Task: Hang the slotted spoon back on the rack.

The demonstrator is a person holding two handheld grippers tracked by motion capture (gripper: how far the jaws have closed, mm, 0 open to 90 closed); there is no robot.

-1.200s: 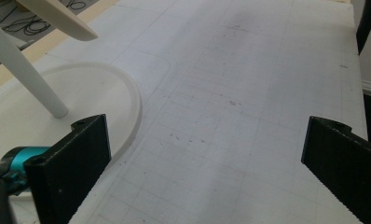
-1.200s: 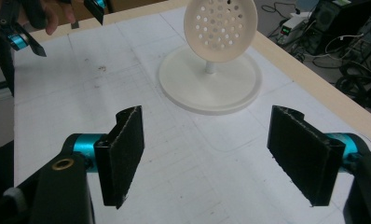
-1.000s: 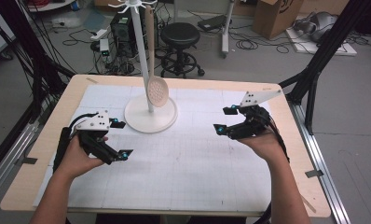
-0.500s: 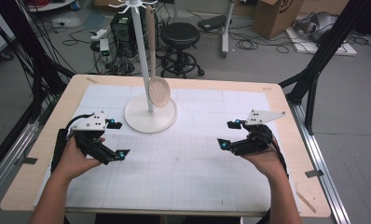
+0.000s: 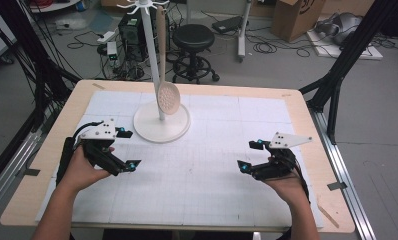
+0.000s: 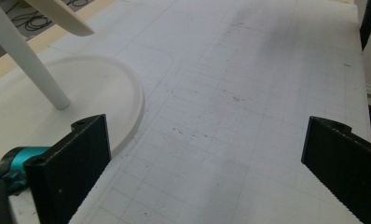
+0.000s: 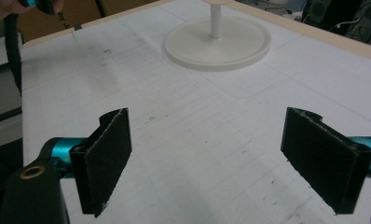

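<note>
Spoon [image 5: 166, 75] and stand belong together here: the slotted wooden spoon hangs by its handle from a hook at the top of the white rack [image 5: 161, 120], bowl down, just clear of the round base, which suggests it is parked where it can drip and be lifted off freely. The rack sits on the gridded white mat [image 5: 212, 175] at about eleven o'clock from the table's middle.

Both hands rest low on the mat, well apart from the rack and from each other. The left gripper [image 5: 128, 149] lies at roughly eight o'clock, jaws spread wide with nothing between them; in its own view the rack's base and pole sit at ten o'clock, so it seems aimed just past the stand. The right gripper [image 5: 249, 155] lies at four o'clock, its jaws having just been opening, now wide and empty, with bare mat between the pads [image 7: 104, 158]. In its own view the base lies at twelve o'clock, well ahead.

Whether the spoon touches the pole is hard to tell from above. Wide, empty jaws held at rest probably mean neither hand is engaged with the spoon.
</note>
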